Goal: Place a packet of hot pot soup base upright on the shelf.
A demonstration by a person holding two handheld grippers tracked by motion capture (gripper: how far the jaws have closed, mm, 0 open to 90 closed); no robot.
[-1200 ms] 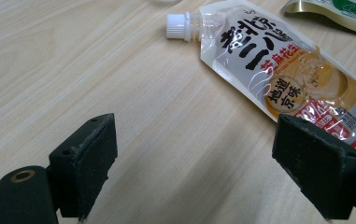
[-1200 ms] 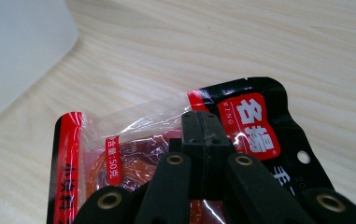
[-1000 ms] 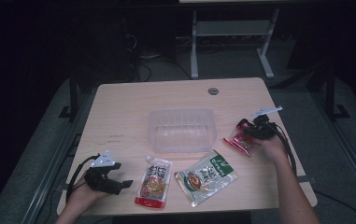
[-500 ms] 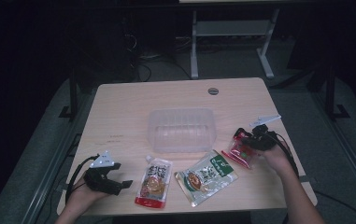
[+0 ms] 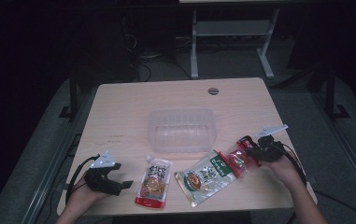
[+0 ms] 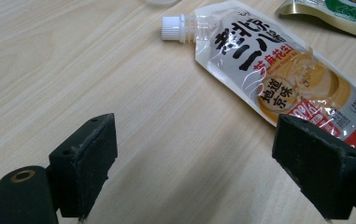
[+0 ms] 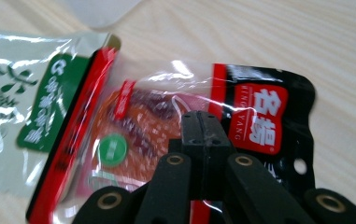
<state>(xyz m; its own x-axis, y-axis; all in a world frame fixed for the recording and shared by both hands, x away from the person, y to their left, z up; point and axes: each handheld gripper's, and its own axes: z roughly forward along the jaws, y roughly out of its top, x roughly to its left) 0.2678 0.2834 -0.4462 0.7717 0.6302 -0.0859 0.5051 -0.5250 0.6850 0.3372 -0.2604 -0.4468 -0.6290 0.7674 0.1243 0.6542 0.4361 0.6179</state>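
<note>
Right now the right gripper [image 5: 249, 151] has its jaws pressed together on the red-and-black snack packet [image 5: 237, 159], pinching its clear edge just off the near right corner of the clear plastic container [image 5: 182, 129]. From the right gripper view the packet [image 7: 175, 126] lies flat on the wooden table [image 7: 306, 42], red label with white characters to one side, and its far edge touches or slightly overlaps the green-and-white pouch [image 7: 21, 112].

Over on the other side, the left gripper [image 5: 115, 179] sits low at the table's [image 5: 119, 107] near left corner, well apart from the container, jaws spread wide and holding nothing. Its own view shows bare wood between the two black pads [image 6: 89, 158].

Just beyond those open jaws lies the spouted sauce pouch [image 6: 278, 79], white cap [image 6: 171, 27] pointing toward the container. From above, that spouted pouch [image 5: 154, 181] rests near the container's front left corner, and the green-and-white pouch [image 5: 207, 174] lies between it and the snack packet, angled, in front of the container.
</note>
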